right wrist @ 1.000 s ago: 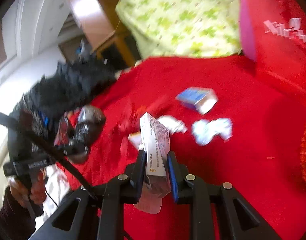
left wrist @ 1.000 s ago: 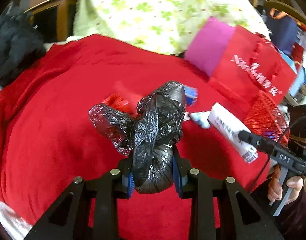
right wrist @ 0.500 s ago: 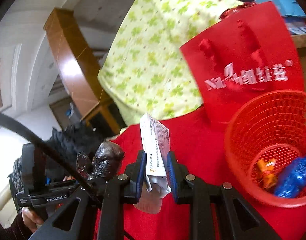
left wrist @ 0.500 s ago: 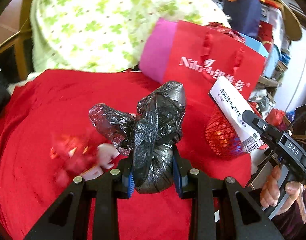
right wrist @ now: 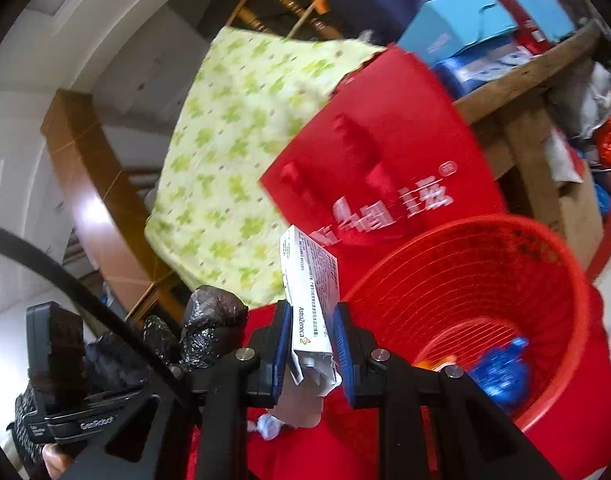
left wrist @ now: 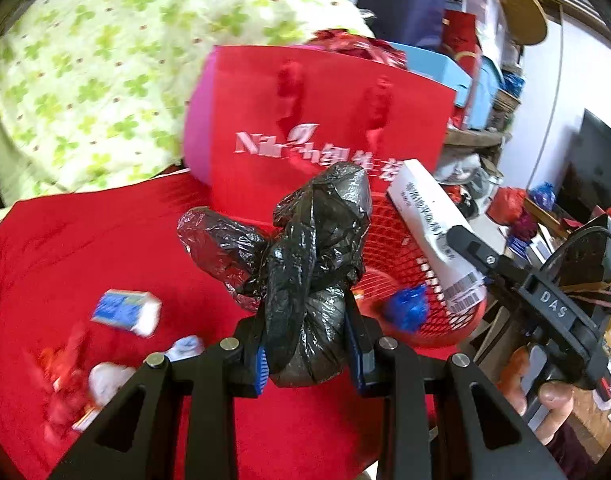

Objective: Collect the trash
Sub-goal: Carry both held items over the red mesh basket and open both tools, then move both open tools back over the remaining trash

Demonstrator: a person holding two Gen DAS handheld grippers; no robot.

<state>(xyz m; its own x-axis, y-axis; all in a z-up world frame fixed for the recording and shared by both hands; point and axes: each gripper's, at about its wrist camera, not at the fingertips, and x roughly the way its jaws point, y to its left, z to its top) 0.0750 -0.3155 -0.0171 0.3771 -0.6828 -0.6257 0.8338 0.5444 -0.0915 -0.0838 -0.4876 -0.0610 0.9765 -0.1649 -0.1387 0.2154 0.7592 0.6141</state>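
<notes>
1. The left gripper (left wrist: 307, 356) is closed on a crumpled black plastic bag (left wrist: 305, 264).
2. The right gripper (right wrist: 311, 354) is closed on a white medicine box (right wrist: 311, 292), whose long axis is held upright.
3. The red mesh basket (right wrist: 545, 264) is seen to the right of the box and below it.
4. The right gripper is judged nearer to the basket.

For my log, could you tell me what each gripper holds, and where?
Left gripper: black bag, by its lower end. Right gripper: white box, near its crumpled bottom.
</notes>
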